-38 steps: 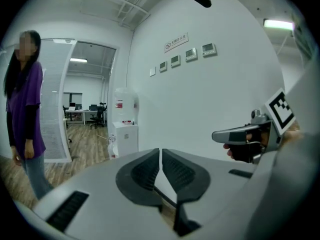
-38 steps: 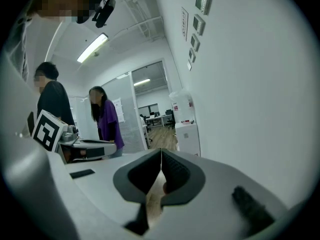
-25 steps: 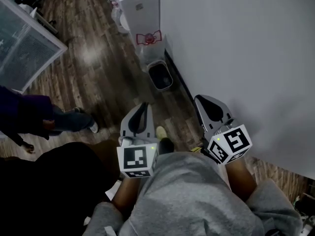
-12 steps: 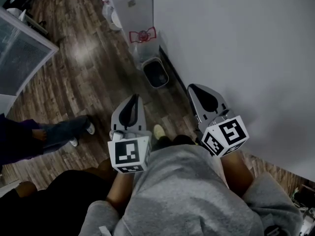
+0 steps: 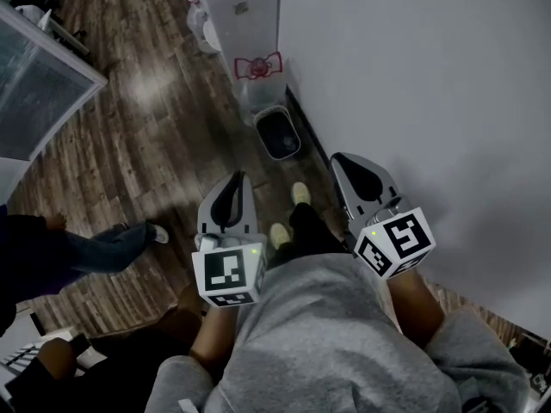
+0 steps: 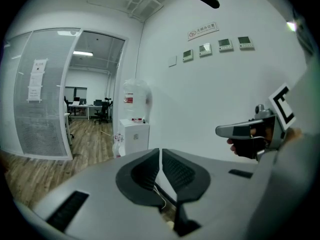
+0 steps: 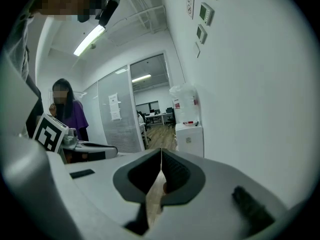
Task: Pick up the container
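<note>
With my left gripper (image 5: 238,184) and right gripper (image 5: 346,165) both closed on nothing, the likeliest container, a dark bin (image 5: 278,133), stands on the floor ahead of and below both, roughly midway between them.

Left grey plastic two-jaw gripper with black pads (image 5: 234,188): jaws together, nothing between, pointing forward, slightly down. Right grey plastic two-jaw gripper with black pads (image 5: 346,166): likewise closed, empty. Held side by side, apart, at waist height.

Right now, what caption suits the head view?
Left tool and right tool, both shut, above wooden floor; water dispenser ahead.
</note>
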### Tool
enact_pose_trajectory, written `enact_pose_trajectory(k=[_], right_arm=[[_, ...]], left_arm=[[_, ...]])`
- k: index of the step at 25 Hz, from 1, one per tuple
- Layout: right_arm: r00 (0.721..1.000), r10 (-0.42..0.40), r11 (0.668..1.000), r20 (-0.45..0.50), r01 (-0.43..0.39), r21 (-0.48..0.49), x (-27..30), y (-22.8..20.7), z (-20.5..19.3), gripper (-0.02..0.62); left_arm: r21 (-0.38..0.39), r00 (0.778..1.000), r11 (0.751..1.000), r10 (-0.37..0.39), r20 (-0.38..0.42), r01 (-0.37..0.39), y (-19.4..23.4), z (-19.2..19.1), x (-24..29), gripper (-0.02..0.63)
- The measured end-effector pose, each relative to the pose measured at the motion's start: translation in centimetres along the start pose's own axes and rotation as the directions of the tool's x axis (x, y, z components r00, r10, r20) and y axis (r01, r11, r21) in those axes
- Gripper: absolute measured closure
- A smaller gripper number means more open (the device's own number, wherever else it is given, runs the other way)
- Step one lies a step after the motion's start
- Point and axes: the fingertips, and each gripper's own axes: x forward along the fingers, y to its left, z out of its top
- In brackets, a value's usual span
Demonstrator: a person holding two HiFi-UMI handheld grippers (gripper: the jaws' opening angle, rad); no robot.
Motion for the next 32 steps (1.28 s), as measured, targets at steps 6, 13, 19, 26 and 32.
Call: enact_pose_trajectory(k=[6,13,19,26,32], right_arm=[[0.999,0.018,1.000,-0.030,-0.019,-0.004,3.4,-2.0,0.2,0.570],[0.998,0.033,0.999,-0.051,-0.034,-0.006,8.8,-6.4,1.5,0.569],[0.996,0.047,0.999,-0.076,-0.047,0.009,13.2,-9.6,3.2,0.569],[0.993,0.081,0.997,-0.091,-0.080,0.022,16.7,-11.5,4.5,0.569],[0.988,0.121,0.992,-0.096,-0.116,0.058,18.5,-12.6,4.4,0.569]], left_arm=[[-0.010,0.999,1.000,0.028,-0.022,-0.028,1.5,-0.1,2.6,0.578],[-0.009,0.998,0.998,0.055,-0.043,-0.055,3.4,1.4,8.3,0.578],[-0.005,0.996,0.999,0.054,-0.077,-0.054,4.8,3.3,13.5,0.577],[-0.006,0.993,0.999,0.047,-0.107,-0.048,5.2,4.2,17.3,0.578],[-0.016,0.992,0.998,0.060,-0.114,-0.062,4.9,4.7,19.3,0.577]])
